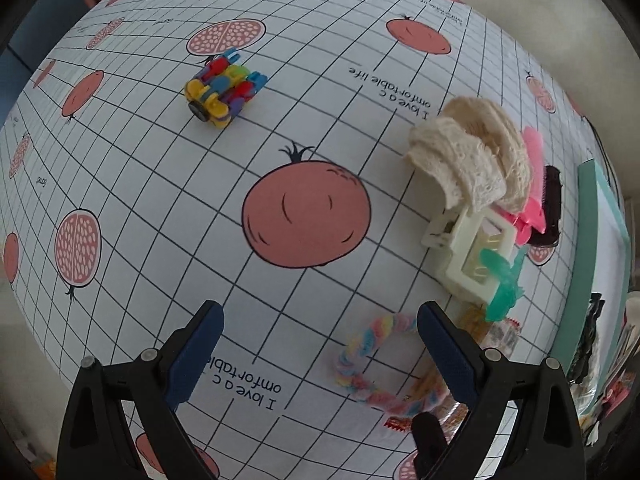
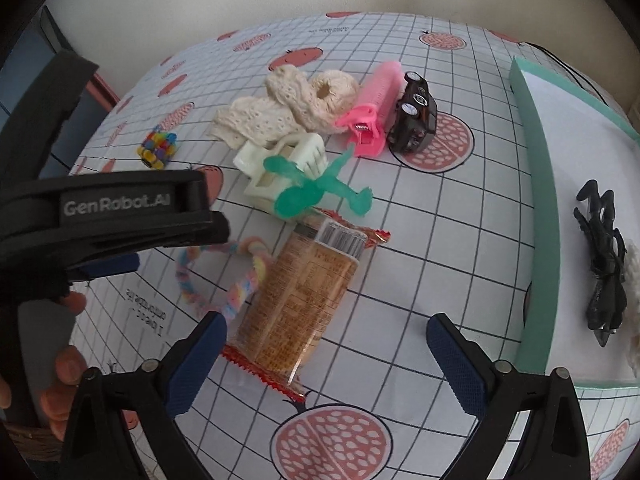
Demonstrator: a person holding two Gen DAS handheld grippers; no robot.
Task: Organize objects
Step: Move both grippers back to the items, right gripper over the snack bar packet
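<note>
My left gripper point(image 1: 320, 340) is open and empty above the pomegranate-print tablecloth, with a pastel braided ring point(image 1: 376, 364) just inside its right finger. My right gripper point(image 2: 326, 354) is open and empty over the near end of an orange snack packet point(image 2: 298, 300). The ring point(image 2: 232, 276) lies left of the packet. Behind them lie a green plastic toy point(image 2: 316, 192), a cream hair claw point(image 2: 280, 164), cream lace ribbon point(image 2: 292, 108), a pink clip point(image 2: 374, 116) and a dark toy car point(image 2: 414, 114). A multicoloured block toy point(image 1: 222, 86) sits apart.
A teal-rimmed white tray point(image 2: 540, 208) stands at the right and holds a black hair claw point(image 2: 604, 264). The left gripper's body point(image 2: 108, 216) and the hand holding it fill the left of the right wrist view. A wall lies beyond the table's far edge.
</note>
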